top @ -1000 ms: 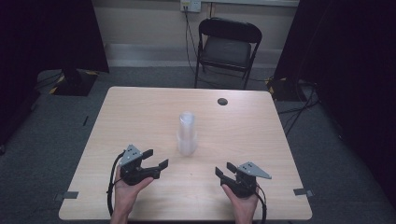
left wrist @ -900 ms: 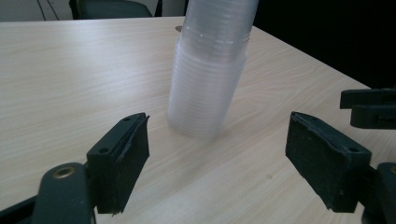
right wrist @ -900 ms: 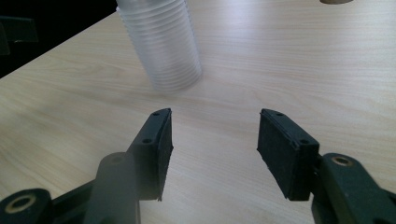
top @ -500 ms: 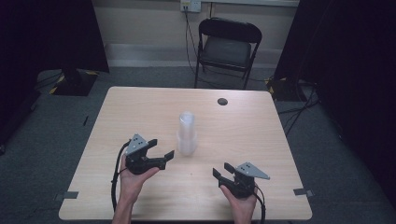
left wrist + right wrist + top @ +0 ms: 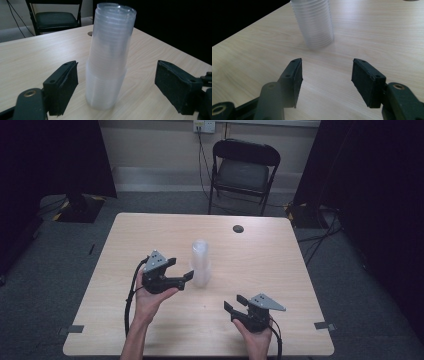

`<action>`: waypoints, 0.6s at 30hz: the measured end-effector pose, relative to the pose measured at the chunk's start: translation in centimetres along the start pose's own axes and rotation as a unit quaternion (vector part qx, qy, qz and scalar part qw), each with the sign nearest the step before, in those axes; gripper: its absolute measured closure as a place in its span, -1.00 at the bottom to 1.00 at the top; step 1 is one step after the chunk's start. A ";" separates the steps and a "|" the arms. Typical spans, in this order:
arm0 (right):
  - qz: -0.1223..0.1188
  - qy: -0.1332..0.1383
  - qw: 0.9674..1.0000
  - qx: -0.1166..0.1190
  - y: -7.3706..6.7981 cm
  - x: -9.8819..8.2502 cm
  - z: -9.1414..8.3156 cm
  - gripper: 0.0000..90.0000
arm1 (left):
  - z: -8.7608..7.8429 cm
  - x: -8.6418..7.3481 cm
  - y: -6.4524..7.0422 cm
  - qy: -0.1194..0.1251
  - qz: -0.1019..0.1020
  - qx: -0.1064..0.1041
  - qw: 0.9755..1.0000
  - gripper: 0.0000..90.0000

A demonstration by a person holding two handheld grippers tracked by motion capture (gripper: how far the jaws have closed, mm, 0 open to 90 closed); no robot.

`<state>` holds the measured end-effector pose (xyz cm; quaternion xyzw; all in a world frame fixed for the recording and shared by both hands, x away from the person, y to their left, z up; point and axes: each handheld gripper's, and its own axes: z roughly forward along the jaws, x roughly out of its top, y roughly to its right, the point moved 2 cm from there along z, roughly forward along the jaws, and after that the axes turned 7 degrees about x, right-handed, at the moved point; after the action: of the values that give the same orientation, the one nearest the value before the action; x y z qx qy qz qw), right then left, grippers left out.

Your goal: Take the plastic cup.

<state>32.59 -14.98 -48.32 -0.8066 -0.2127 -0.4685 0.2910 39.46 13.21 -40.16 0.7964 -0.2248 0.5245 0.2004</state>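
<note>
A pale wooden table [image 5: 150, 330] carries everything; a black folding chair [image 5: 244, 167] stands beyond its far edge; a tall stack of clear plastic cups [image 5: 200, 262] stands upright just ahead of the left gripper [image 5: 182, 271], between its spread jaws, which have just been closing slightly without touching it; the right gripper [image 5: 234, 303] waits nearer the person, well apart from the stack, jaws spread on nothing.

Recording lab or studio: black curtains [image 5: 55, 155] either side, grey carpet [image 5: 45, 270], bare wooden table [image 5: 280, 265], folding chair [image 5: 242, 170] beyond the grippers.
</note>
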 end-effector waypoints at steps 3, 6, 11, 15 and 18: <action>-0.004 0.000 1.000 0.002 0.0 0.0 0.1 -0.07 | 0.4 0.7 0.0 0.005 0.000 0.000 1.000 -0.60; -0.004 0.002 1.000 0.003 -0.1 0.1 0.0 -0.07 | 0.9 1.4 -0.2 0.004 0.000 0.002 1.000 -0.60; -0.005 0.000 1.000 0.007 -0.3 0.1 0.0 -0.06 | 1.7 2.5 -0.1 0.008 0.011 0.003 1.000 -0.60; -0.010 0.001 1.000 0.009 -0.3 0.1 -0.1 -0.05 | 2.4 3.0 -0.1 0.007 0.016 -0.001 1.000 -0.51; -0.010 0.002 1.000 0.008 -0.3 0.1 -0.2 -0.05 | 3.0 3.4 0.1 0.011 0.018 -0.006 1.000 -0.49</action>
<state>32.29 -14.88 -48.02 -0.8012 -0.2242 -0.4711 0.2930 42.81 11.01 -38.12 0.7851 -0.2401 0.5354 0.1981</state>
